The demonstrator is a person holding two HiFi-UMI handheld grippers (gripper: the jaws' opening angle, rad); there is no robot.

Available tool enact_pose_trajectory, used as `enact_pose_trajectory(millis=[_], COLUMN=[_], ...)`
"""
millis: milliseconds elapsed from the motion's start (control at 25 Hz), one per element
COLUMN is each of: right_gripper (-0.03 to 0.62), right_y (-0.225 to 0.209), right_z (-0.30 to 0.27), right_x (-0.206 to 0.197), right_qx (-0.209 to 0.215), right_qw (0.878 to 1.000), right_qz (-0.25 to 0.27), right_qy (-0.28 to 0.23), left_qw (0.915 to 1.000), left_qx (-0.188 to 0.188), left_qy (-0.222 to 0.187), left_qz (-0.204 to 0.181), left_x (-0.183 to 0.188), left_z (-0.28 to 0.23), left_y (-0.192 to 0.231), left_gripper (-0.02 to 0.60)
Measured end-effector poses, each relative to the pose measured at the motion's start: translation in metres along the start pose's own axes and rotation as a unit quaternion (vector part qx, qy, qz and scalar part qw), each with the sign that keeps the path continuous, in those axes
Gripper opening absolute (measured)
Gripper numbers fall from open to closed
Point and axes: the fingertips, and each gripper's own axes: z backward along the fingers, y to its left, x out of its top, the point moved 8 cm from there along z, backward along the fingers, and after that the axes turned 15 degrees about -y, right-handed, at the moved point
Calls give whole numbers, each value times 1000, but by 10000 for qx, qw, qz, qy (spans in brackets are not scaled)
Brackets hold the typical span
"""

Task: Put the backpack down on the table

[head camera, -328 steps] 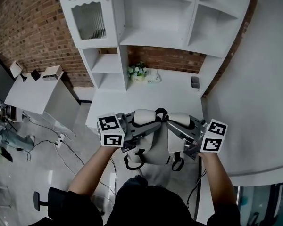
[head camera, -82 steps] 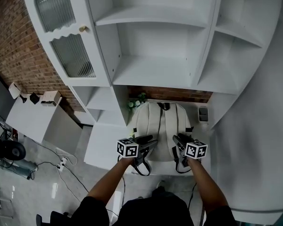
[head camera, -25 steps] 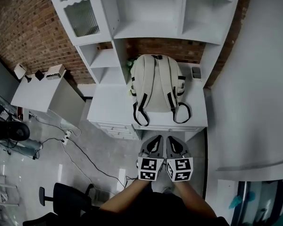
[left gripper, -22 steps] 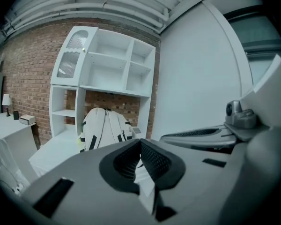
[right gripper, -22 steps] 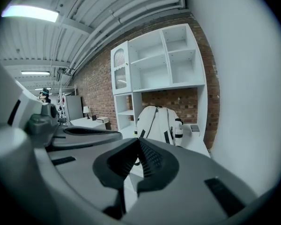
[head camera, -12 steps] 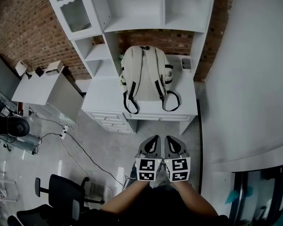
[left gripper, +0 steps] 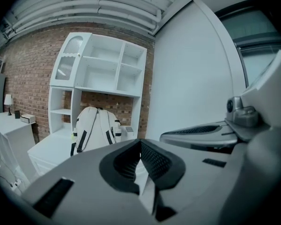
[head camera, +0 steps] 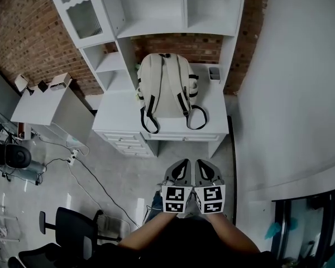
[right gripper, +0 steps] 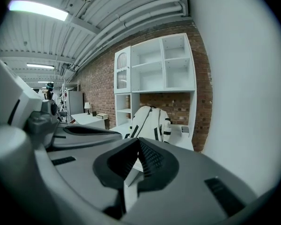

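The cream backpack with black-trimmed straps stands upright on the white desk, leaning back against the brick wall, straps facing me. It also shows in the left gripper view as the backpack and in the right gripper view as the backpack. Both grippers are held side by side close to my body, well away from the desk. The left gripper is shut and empty. The right gripper is shut and empty too.
A white shelf unit rises over the desk, with a small grey cup at the desk's back right. A second white table stands left. A black chair and cables lie on the floor. A white wall runs along the right.
The desk and backpack have drawn further away and up in the head view as I stepped back. The grippers stay together, shut, near my body.
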Motion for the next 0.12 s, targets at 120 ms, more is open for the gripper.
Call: enact_pose_trajectory(millis=[120], right_gripper=[18], right_y=[0], right_z=[-2], right_x=[1], right_qx=[-2], right_qw=[10000], right_qz=[73], right_qy=[-27], left_qw=[9999], left_qx=[-121], left_qy=[-6], left_qz=[-104], left_x=[2], left_z=[-4], left_y=[1], left_gripper=[17])
